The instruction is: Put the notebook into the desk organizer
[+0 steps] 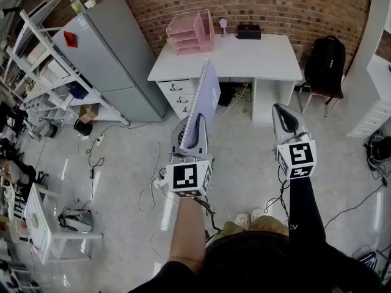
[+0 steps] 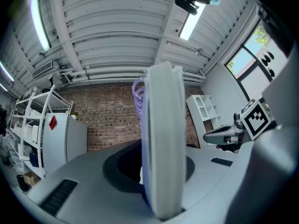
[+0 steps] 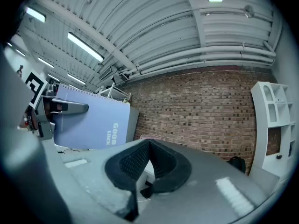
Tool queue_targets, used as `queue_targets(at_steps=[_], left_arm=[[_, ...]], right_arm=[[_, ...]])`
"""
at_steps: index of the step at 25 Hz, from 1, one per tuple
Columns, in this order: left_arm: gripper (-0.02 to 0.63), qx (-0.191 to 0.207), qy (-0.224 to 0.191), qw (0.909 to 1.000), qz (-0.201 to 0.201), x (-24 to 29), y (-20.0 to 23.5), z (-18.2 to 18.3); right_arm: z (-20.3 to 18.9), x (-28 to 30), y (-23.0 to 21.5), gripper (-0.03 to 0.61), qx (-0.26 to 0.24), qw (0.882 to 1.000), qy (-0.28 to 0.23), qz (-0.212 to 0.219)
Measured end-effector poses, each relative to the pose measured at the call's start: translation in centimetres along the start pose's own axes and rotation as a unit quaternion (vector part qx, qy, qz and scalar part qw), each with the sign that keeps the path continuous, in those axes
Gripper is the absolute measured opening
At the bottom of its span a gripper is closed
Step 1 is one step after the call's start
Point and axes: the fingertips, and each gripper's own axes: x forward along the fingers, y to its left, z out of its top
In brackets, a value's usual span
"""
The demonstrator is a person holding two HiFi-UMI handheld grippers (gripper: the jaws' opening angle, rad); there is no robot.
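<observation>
I hold a lavender spiral notebook (image 1: 206, 96) upright over the floor, my left gripper (image 1: 190, 140) shut on its lower edge. In the left gripper view the notebook (image 2: 161, 139) stands edge-on between the jaws of the left gripper (image 2: 161, 174), spiral at the top. Its cover (image 3: 91, 125) also shows in the right gripper view, at the left. My right gripper (image 1: 286, 122) hangs beside it, shut with nothing in it, its dark pads (image 3: 135, 164) closed together. The pink desk organizer (image 1: 191, 32) sits at the back left of the white desk (image 1: 256, 63), ahead of both grippers.
A grey refrigerator (image 1: 116, 60) and white shelving (image 1: 43, 72) stand left of the desk. A black backpack (image 1: 325, 60) rests on a chair to its right. A black box (image 1: 248, 32) sits on the desk. Cables (image 1: 146, 188) lie on the floor.
</observation>
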Motion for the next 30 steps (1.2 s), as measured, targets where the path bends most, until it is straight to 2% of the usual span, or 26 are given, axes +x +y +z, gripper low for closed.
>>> queue_targets(at_steps=[6, 17, 30], left_arm=[[0.044, 0.003, -0.002, 1.0, 0.0, -0.4, 0.4, 0.1], [0.044, 0.004, 0.0, 1.0, 0.003, 0.8, 1.1, 0.1], [0.044, 0.01, 0.001, 0.9998, 0.016, 7.5, 3.4, -0.8]], right_arm=[[-0.3, -0.4, 0.6, 0.0, -0.003, 1.0, 0.004, 0.002], [-0.3, 1.0, -1.5, 0.0, 0.02, 0.999, -0.013, -0.033], [-1.3, 8.3, -3.2, 0.0, 0.028, 0.999, -0.031, -0.002]])
